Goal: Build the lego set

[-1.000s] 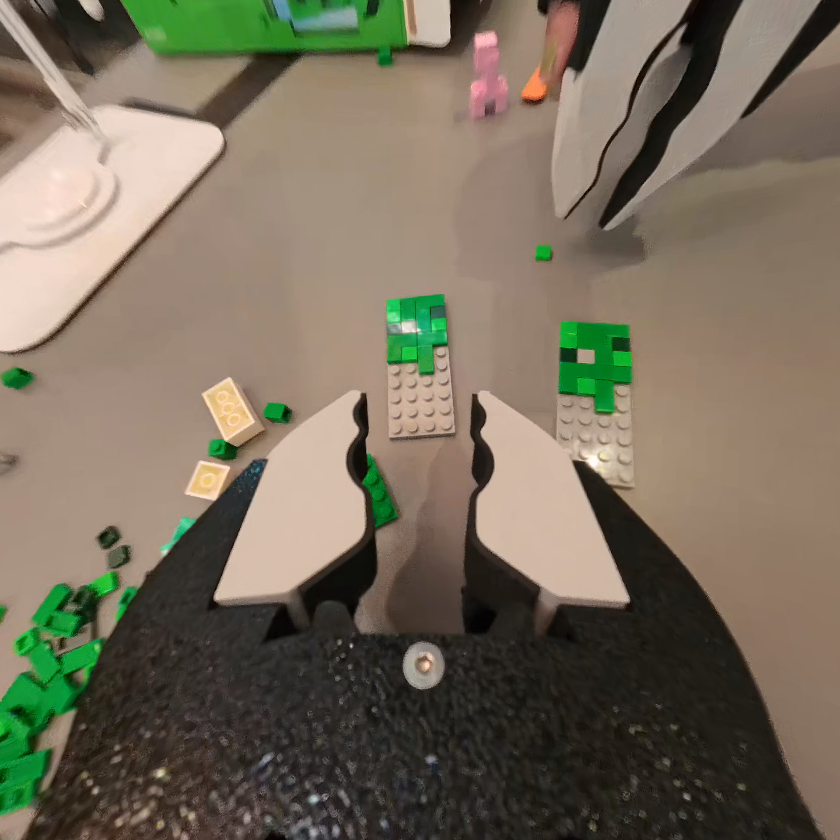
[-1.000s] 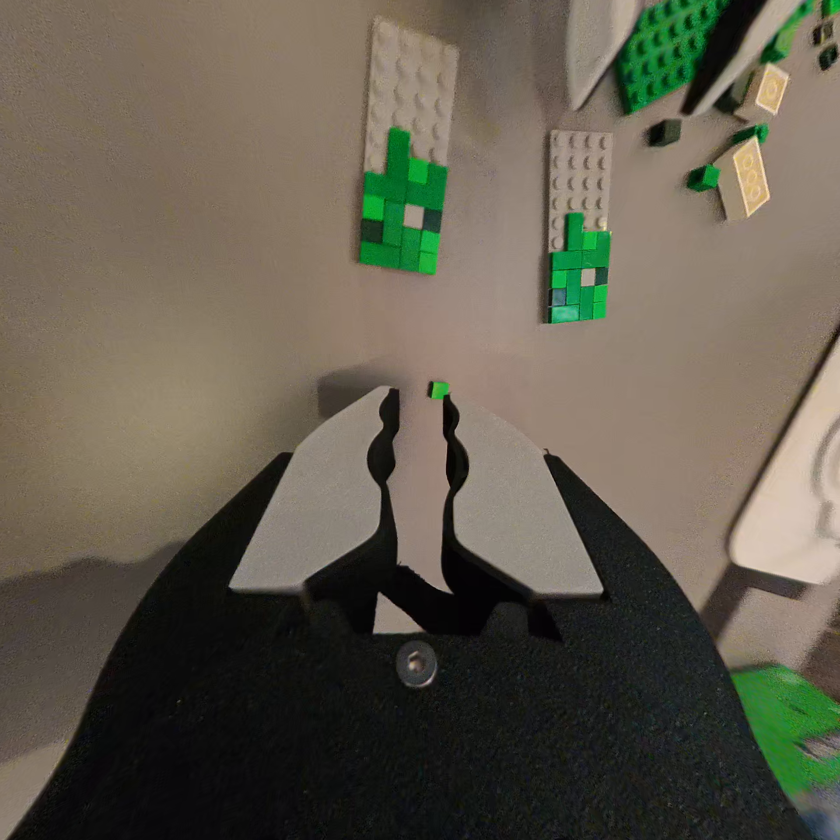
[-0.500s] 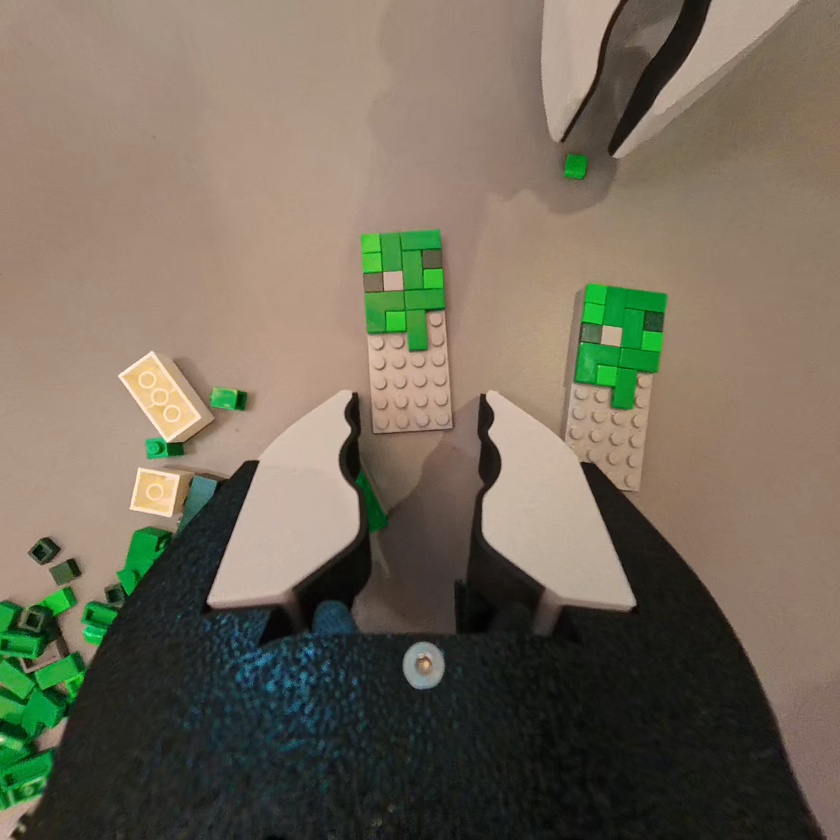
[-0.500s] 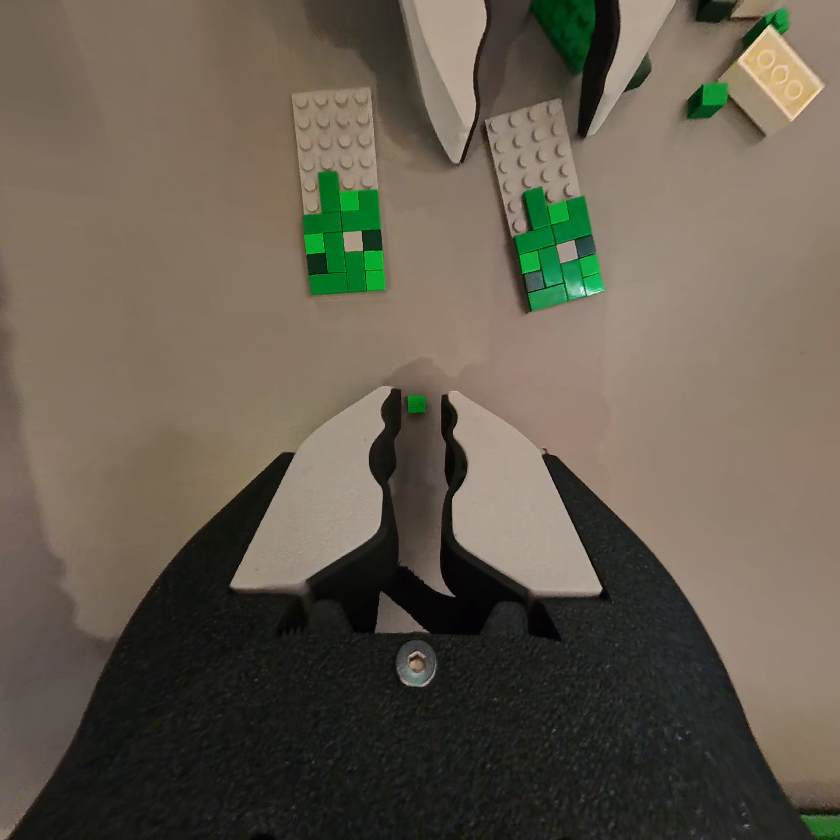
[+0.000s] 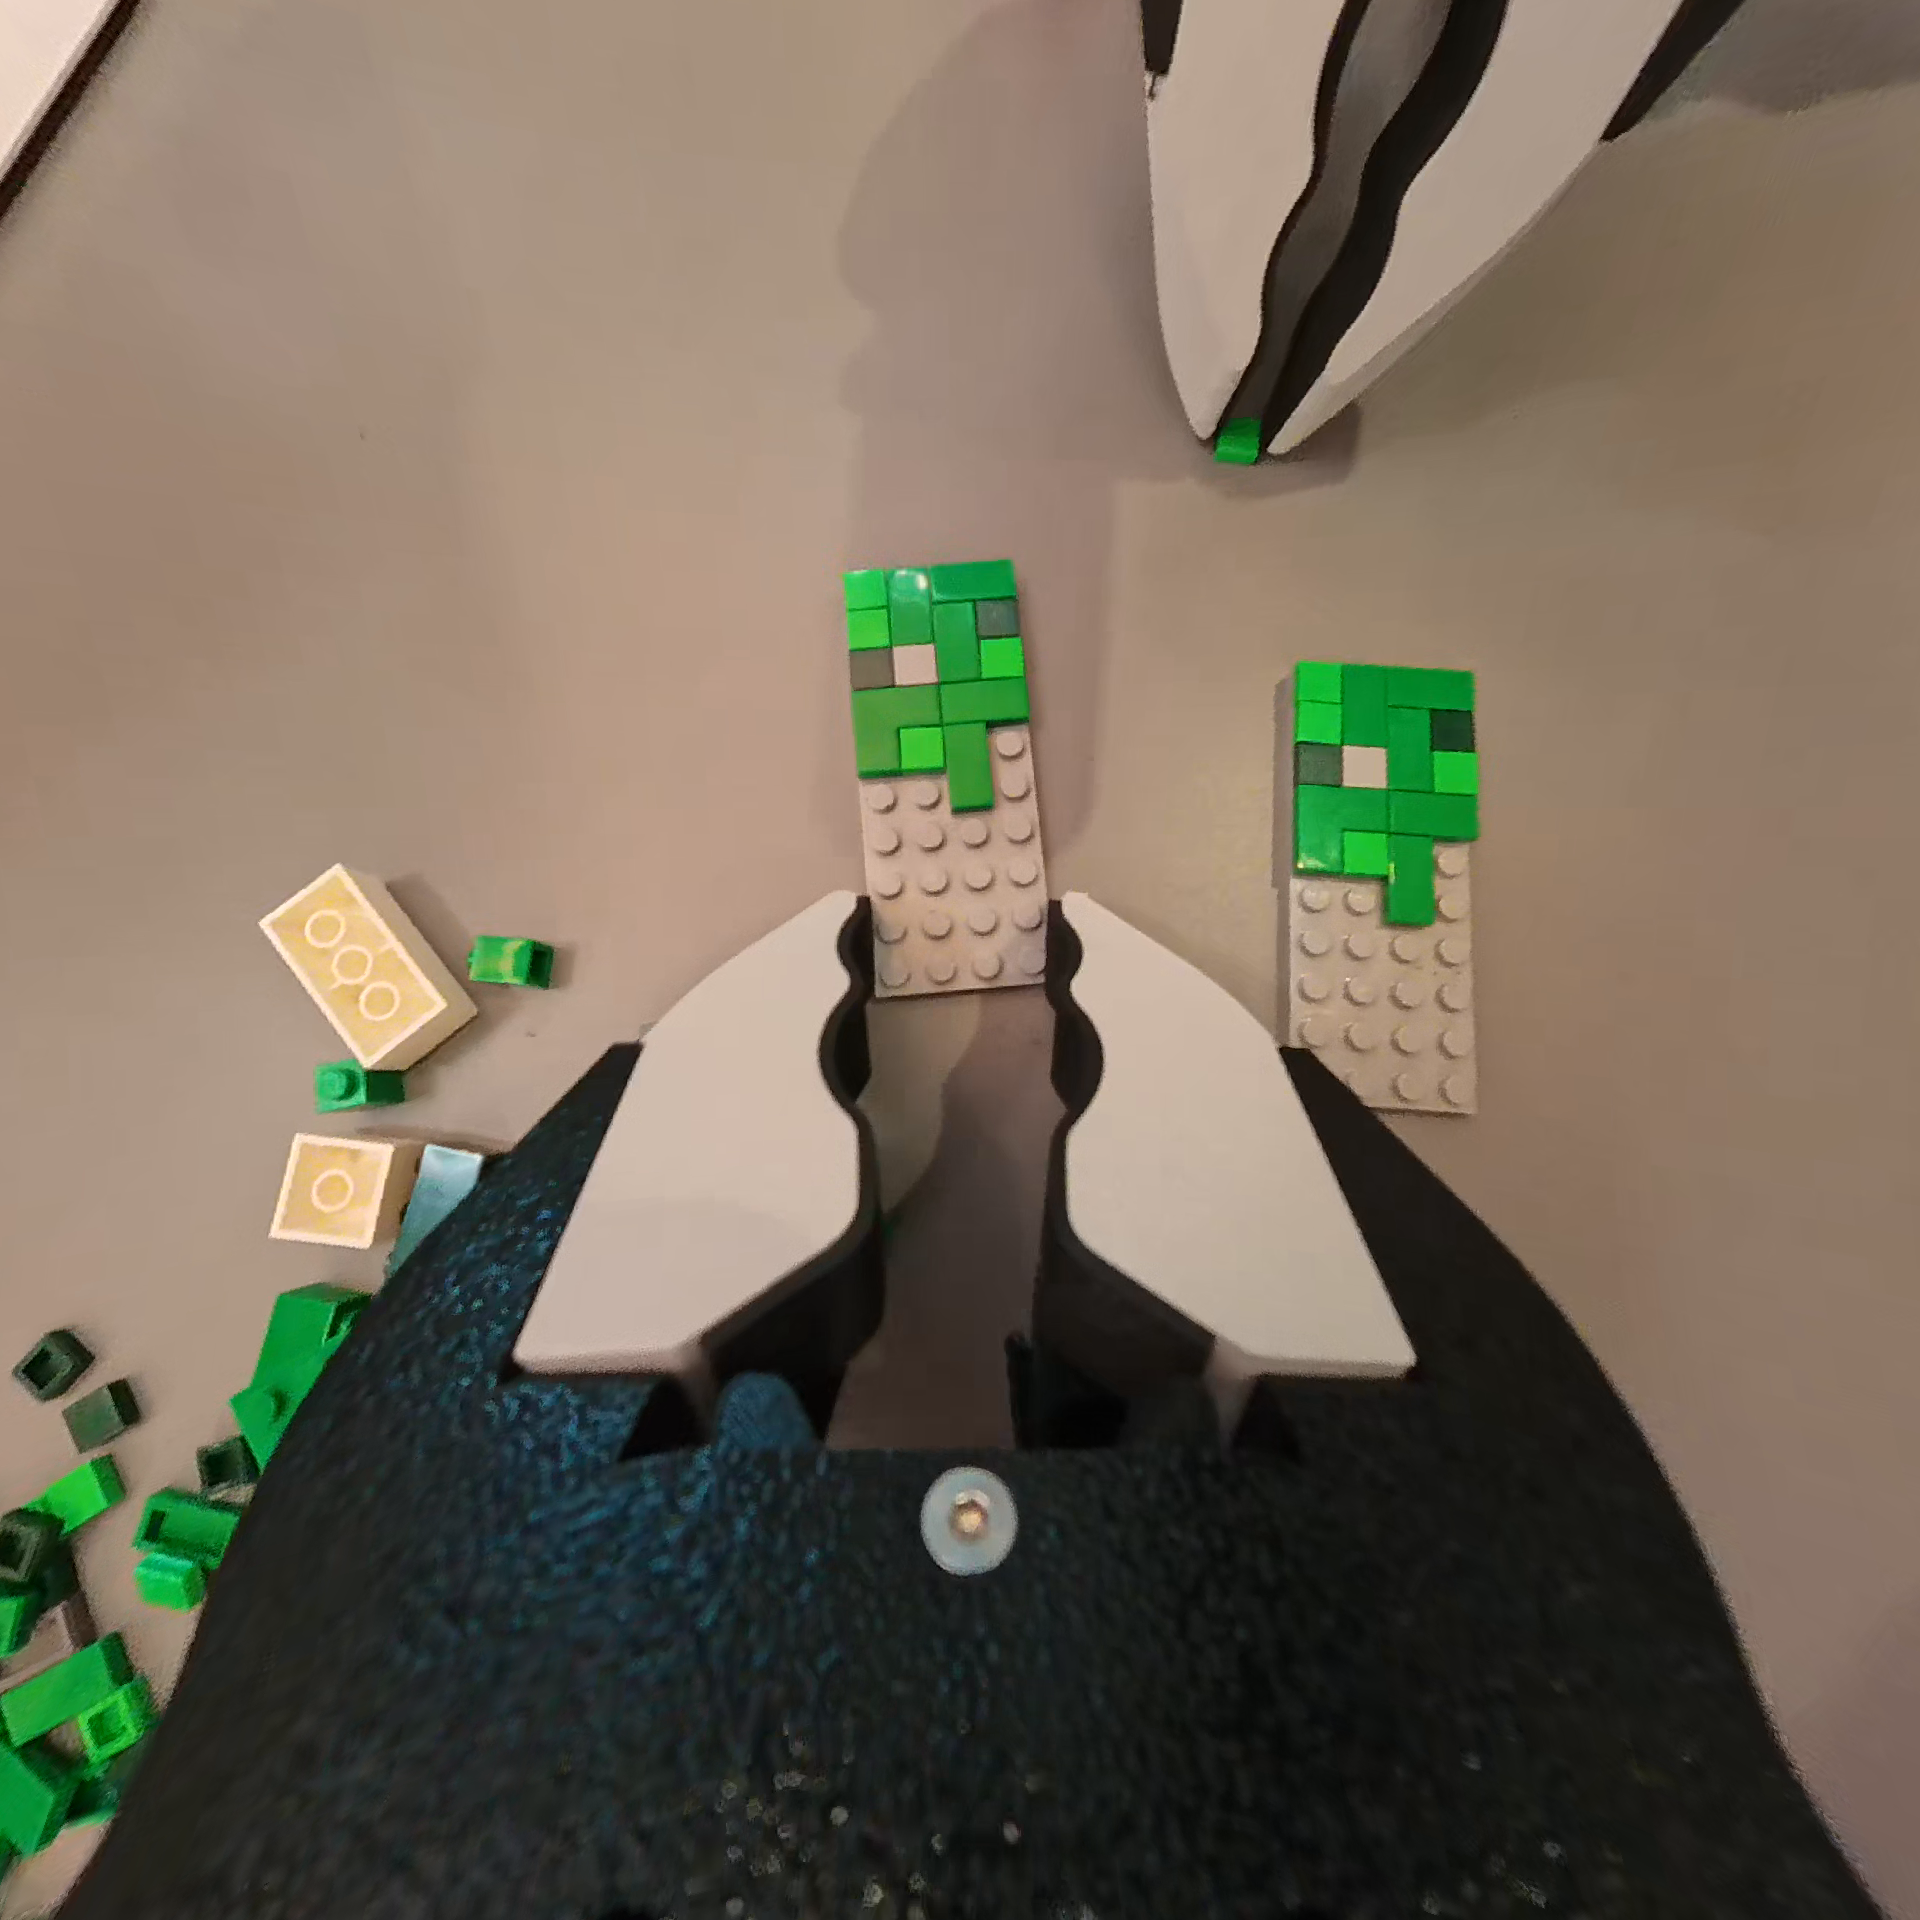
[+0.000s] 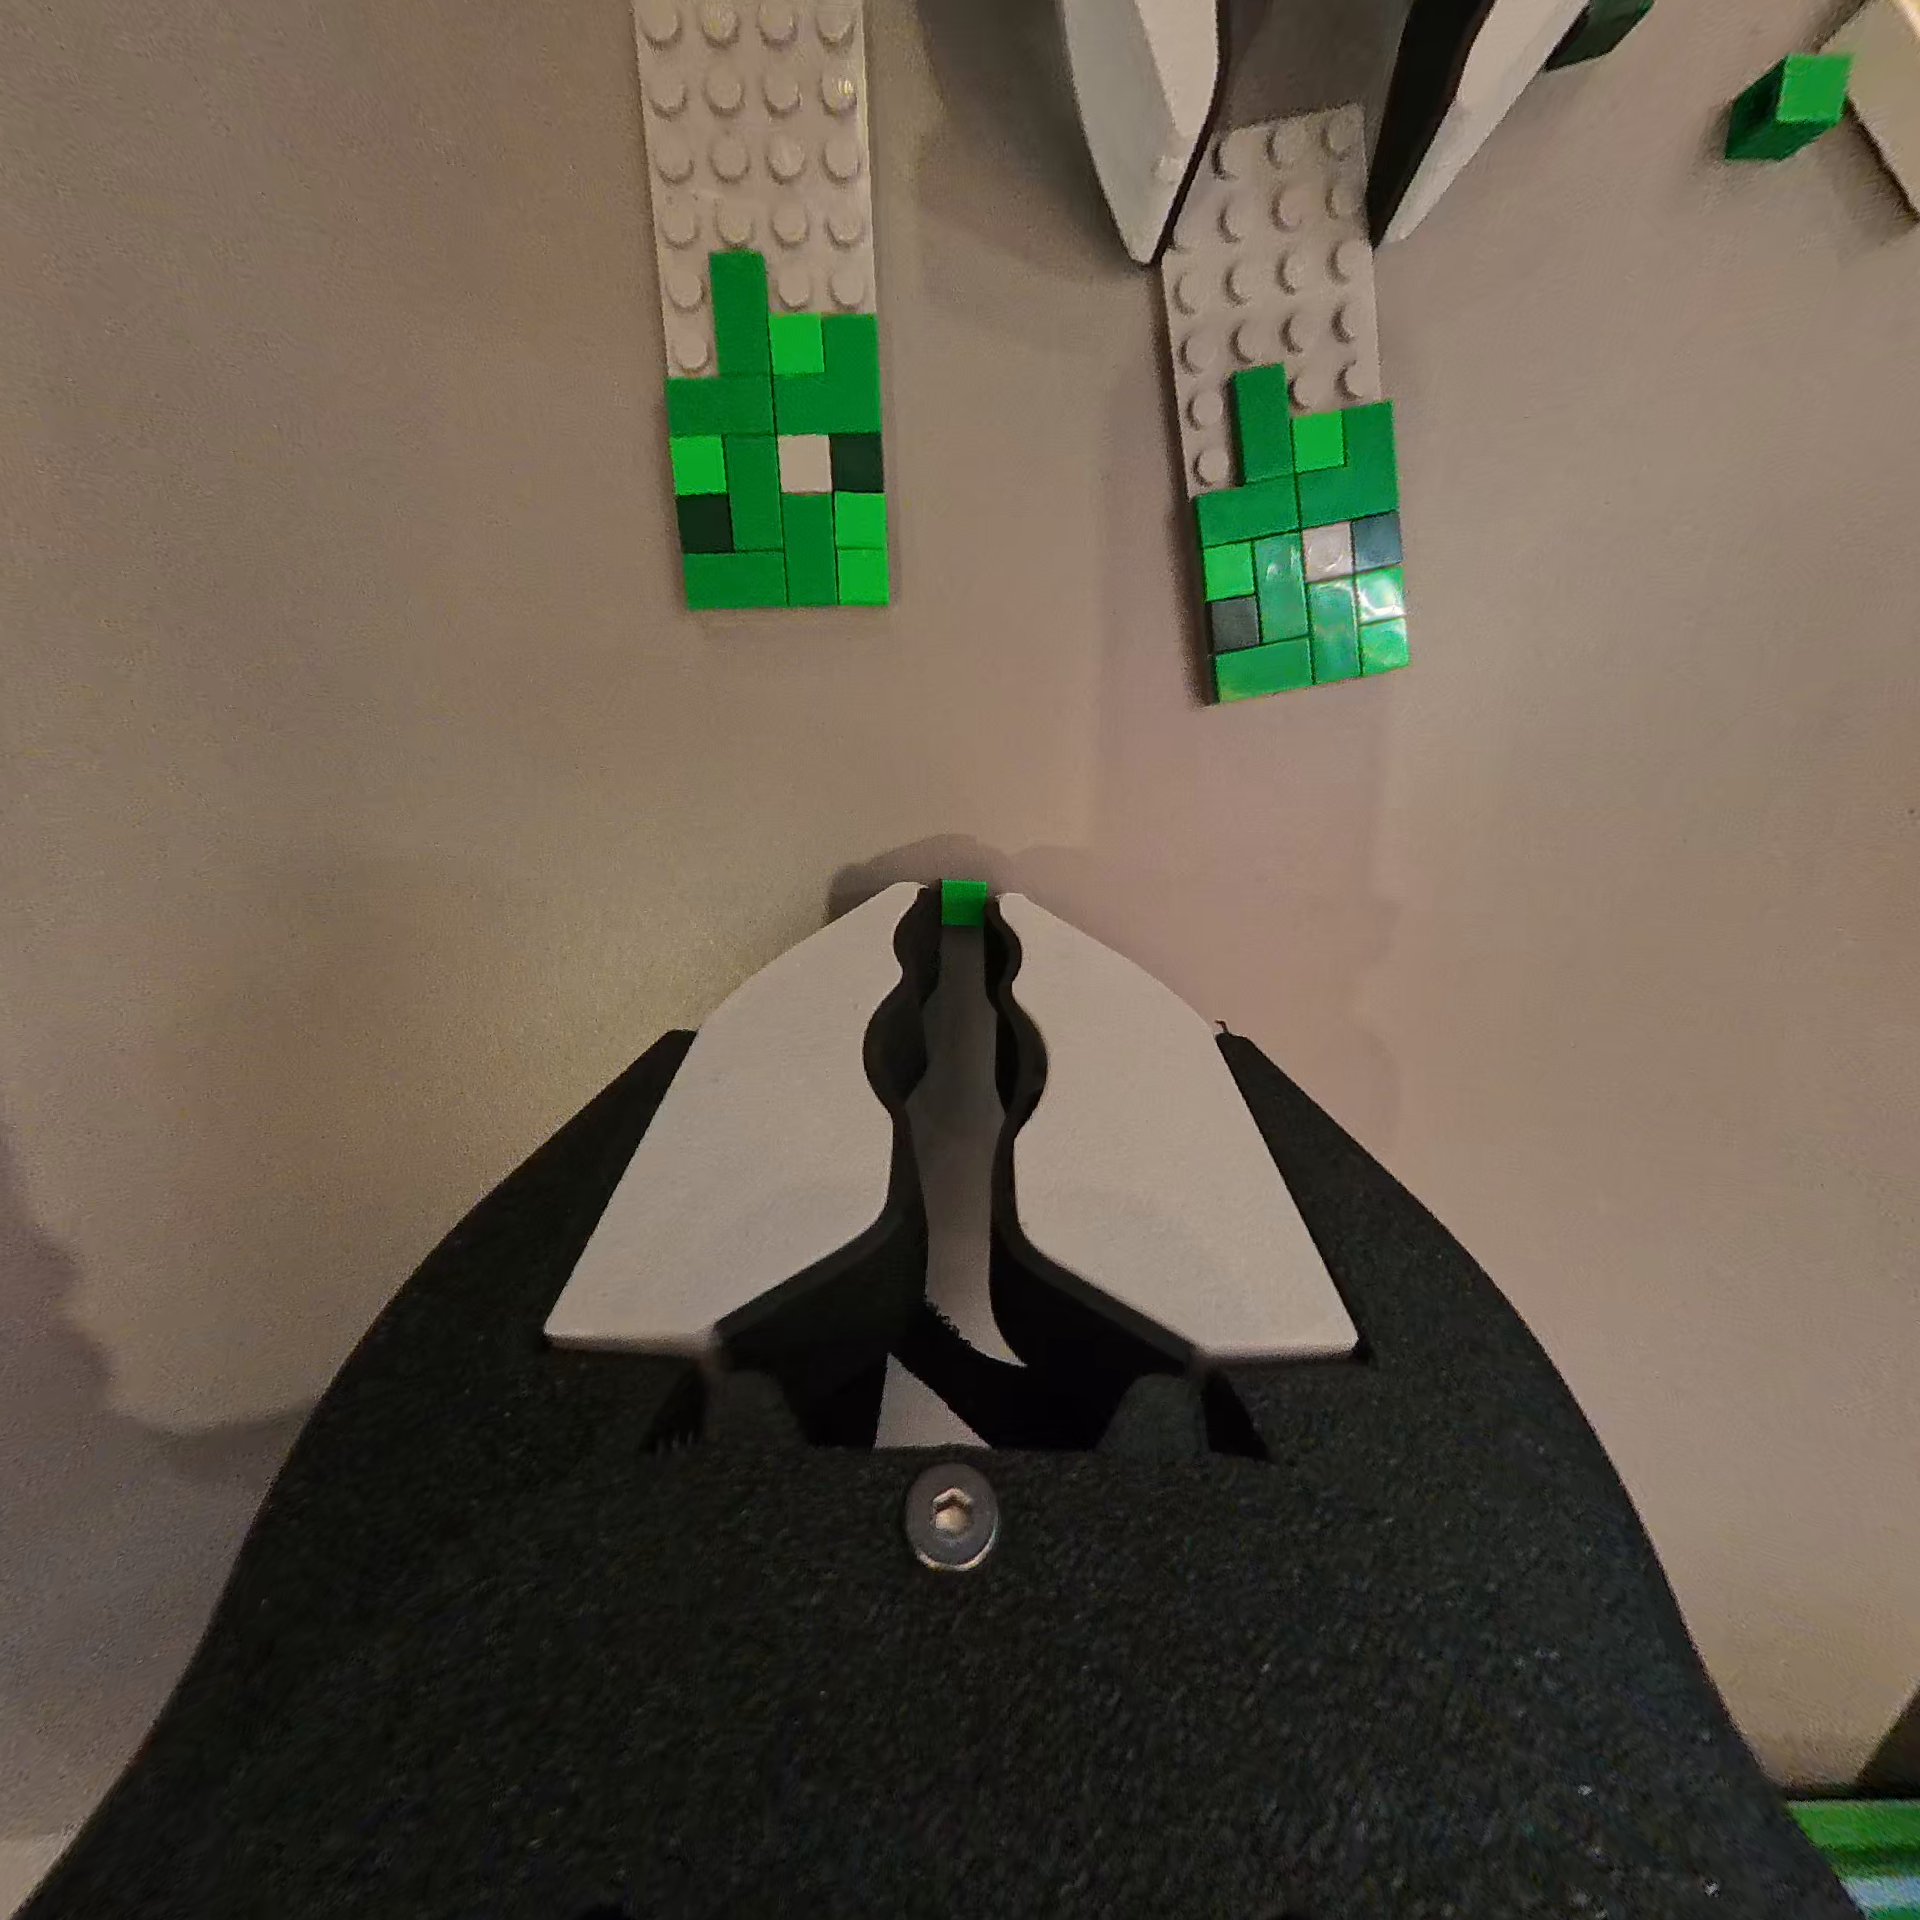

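Two grey plates lie side by side, each half covered with green tiles. In the left wrist view, my left gripper [image 5: 961,930] has closed on the near bare end of the left plate [image 5: 951,883], one finger against each long side. The other plate [image 5: 1382,997] lies free to its right. In the right wrist view, my right gripper [image 6: 962,916] is shut on a small green square piece [image 6: 962,900] at its fingertips, low on the table. That gripper [image 5: 1242,421] and piece [image 5: 1238,445] also show far right in the left wrist view. The held plate [image 6: 1268,260] and the free plate [image 6: 758,135] lie beyond it.
Two cream bricks [image 5: 364,966] [image 5: 332,1190] and small green pieces [image 5: 509,961] lie left of my left gripper. A pile of loose green pieces [image 5: 73,1662] is at the lower left. A white base corner [image 5: 42,83] shows at the upper left. There is about 11 centimetres between the tips of the two grippers.
My right gripper has moved down onto the small green piece and shut on it. My left gripper has moved forward and narrowed onto the near end of the left plate.
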